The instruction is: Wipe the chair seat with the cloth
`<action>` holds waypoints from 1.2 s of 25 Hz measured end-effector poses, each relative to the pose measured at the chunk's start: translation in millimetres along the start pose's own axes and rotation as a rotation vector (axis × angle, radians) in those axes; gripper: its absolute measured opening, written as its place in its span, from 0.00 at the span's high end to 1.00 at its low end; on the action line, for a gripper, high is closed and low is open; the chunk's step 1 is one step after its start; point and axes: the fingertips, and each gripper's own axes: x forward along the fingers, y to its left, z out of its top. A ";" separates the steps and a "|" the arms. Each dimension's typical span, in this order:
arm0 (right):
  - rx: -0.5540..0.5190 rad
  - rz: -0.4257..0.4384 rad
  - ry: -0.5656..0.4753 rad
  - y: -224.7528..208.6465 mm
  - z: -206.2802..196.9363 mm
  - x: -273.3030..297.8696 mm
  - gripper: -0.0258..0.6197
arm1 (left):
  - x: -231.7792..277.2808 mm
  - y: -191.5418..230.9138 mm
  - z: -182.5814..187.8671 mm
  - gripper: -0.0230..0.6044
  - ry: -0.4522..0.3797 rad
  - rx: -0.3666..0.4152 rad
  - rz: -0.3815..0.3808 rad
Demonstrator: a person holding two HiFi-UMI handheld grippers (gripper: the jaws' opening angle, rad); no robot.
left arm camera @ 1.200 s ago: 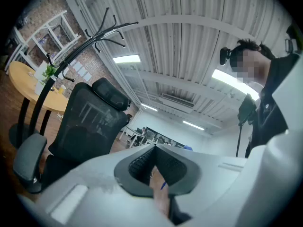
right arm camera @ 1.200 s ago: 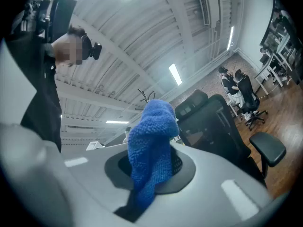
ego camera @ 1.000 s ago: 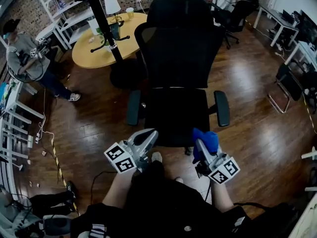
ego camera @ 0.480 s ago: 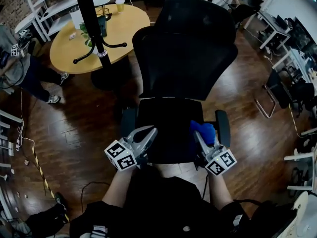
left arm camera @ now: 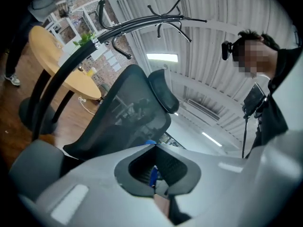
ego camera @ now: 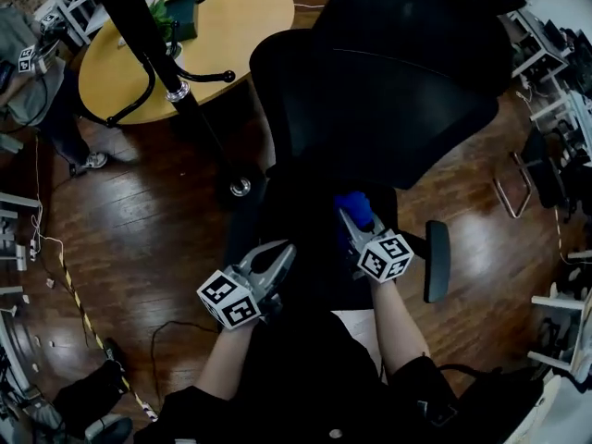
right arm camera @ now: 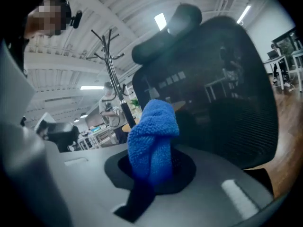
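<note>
A bystander point(ego camera: 28, 58) stands far out beyond and to the left of the left gripper's fingers point(ego camera: 277, 259), next to a round wooden table point(ego camera: 231, 21) and the black pole of a coat stand point(ego camera: 139, 30). The left gripper point(ego camera: 280, 253), its marker cube nearest the person's body, hangs at the front left edge of the chair seat point(ego camera: 301, 225) with its jaws drawn together and nothing between them. Its own view shows the chair's mesh backrest point(ego camera: 398, 100) rising ahead of the fingertips.

To the right, the right gripper point(ego camera: 351, 225) reaches farther forward over the seat, its jaws clamped on a blue cloth point(ego camera: 354, 204). The cloth bunches up past the fingertips, just short of the backrest's lower edge. Whether the cloth touches the seat cannot be told. An armrest point(ego camera: 437, 260) lies to the right of the right gripper's fingers, apart from them, over the wooden floor point(ego camera: 166, 229).
</note>
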 end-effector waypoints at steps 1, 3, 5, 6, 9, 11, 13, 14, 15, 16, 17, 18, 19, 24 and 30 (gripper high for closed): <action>-0.014 0.011 0.044 -13.1 -22.8 25.8 0.91 | 0.4 11.3 -6.0 0.98 -0.004 -0.011 0.024; -0.026 0.033 0.136 -34.4 -72.4 76.5 0.91 | -1.0 35.5 -18.3 0.98 -0.023 -0.043 0.064; -0.027 0.057 0.222 -47.4 -123.7 127.1 0.91 | -3.1 63.4 -31.6 0.98 -0.041 -0.080 0.099; -0.031 0.065 0.262 -52.0 -148.1 150.7 0.91 | -3.7 77.7 -38.3 0.98 -0.043 -0.094 0.118; -0.044 0.068 0.371 -61.5 -203.8 202.9 0.91 | -1.8 105.2 -53.5 0.98 -0.046 -0.130 0.161; -0.044 0.053 0.440 -64.5 -231.9 219.1 0.91 | 0.3 106.9 -61.7 0.98 -0.052 -0.156 0.161; -0.049 0.039 0.486 -63.2 -253.3 224.5 0.91 | 0.7 102.2 -67.6 0.98 -0.055 -0.169 0.148; -0.057 0.034 0.489 -61.9 -258.3 225.0 0.91 | 0.5 100.2 -69.7 0.98 -0.051 -0.165 0.146; -0.067 0.031 0.482 -61.4 -259.8 225.2 0.91 | 0.1 99.2 -70.9 0.98 -0.046 -0.159 0.146; -0.077 0.031 0.472 -61.3 -259.9 225.5 0.91 | -0.4 98.7 -71.3 0.98 -0.043 -0.155 0.146; -0.079 0.032 0.465 -61.4 -259.2 225.4 0.91 | -0.8 98.1 -71.4 0.98 -0.043 -0.153 0.144; -0.076 0.028 0.461 -62.6 -257.5 223.9 0.91 | -0.6 97.2 -71.9 0.98 -0.042 -0.150 0.144; -0.071 0.017 0.459 -66.3 -255.3 220.2 0.91 | 0.3 95.8 -73.2 0.98 -0.038 -0.147 0.144; -0.086 -0.132 0.482 -127.2 -254.1 172.1 0.91 | 6.6 88.1 -83.6 0.98 0.006 -0.131 0.142; -0.056 -0.345 0.479 -218.4 -242.4 76.9 0.91 | 16.1 68.7 -100.2 0.98 0.062 -0.104 0.110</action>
